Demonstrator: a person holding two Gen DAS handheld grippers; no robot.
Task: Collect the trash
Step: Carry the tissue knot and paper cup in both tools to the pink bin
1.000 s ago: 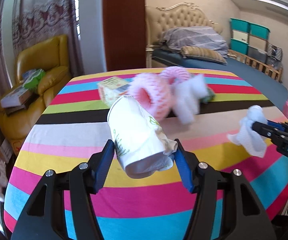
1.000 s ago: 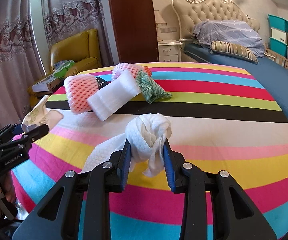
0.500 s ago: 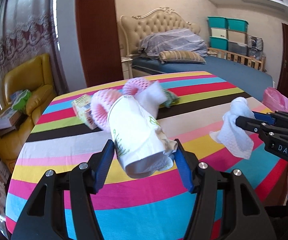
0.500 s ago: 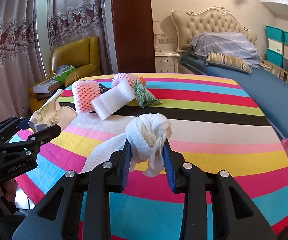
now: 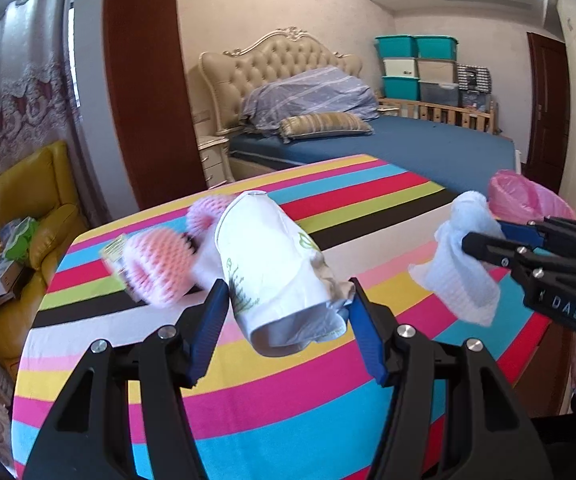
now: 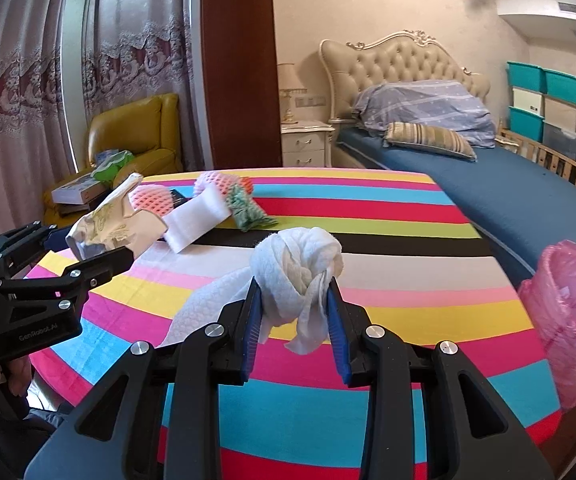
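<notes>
I had the left gripper (image 5: 286,316) clamped on a crushed paper cup (image 5: 272,264) and the right gripper (image 6: 294,320) pinching a wadded white tissue (image 6: 298,266), both held above the striped table (image 6: 408,280). The pink-lined bin (image 6: 572,320) sat just past the table's right edge. I judged it best to carry both squarely over its mouth before releasing, tissue first.

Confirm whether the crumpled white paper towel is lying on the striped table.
No: the crumpled white paper towel is clamped in the right claw, held above the striped table.
</notes>
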